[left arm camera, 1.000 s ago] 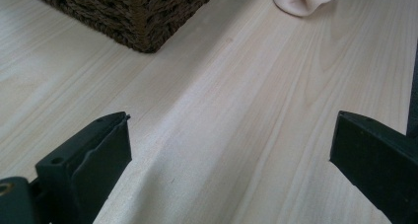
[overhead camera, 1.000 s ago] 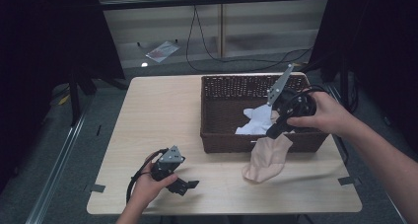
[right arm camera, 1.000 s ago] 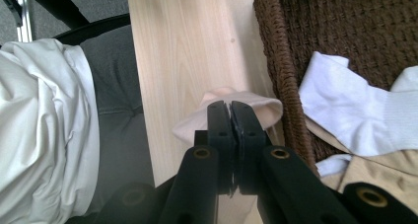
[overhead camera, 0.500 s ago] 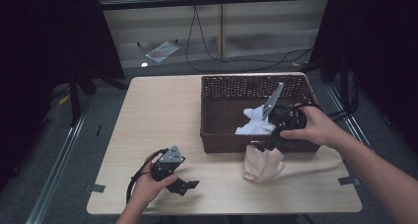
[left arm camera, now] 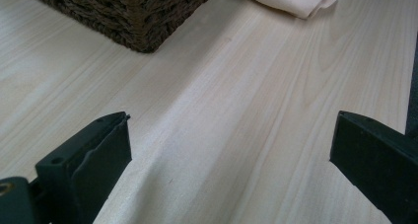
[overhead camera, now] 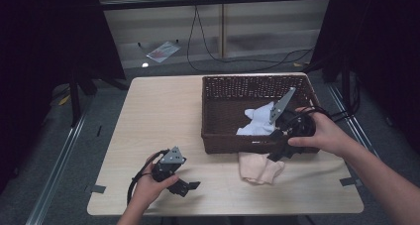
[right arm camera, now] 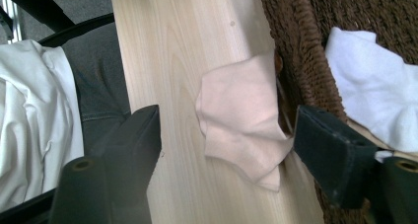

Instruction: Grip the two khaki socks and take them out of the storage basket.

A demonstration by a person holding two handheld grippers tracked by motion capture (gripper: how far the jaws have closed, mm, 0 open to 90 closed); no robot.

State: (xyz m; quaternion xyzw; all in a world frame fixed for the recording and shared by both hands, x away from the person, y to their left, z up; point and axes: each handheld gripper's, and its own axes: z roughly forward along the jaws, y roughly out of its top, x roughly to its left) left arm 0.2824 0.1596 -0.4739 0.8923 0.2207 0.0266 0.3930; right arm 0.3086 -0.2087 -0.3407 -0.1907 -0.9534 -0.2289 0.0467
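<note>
Lowered since the earlier frame, right tongs [overhead camera: 280,152] have just been opening; pale pink cloth [overhead camera: 258,166] lies released on the light wooden worktop [overhead camera: 163,111] between their parted jaws. White cloth [overhead camera: 257,121] remains in the brown wicker basket [overhead camera: 218,111] beside them. Left tongs [overhead camera: 185,186] rest apart, empty.

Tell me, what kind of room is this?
Probably a lab or recording room, not a home. One bare wooden table stands between black curtains, loose cables trail over the grey floor behind it, and a person works hand-held grippers beside a wicker basket.
</note>
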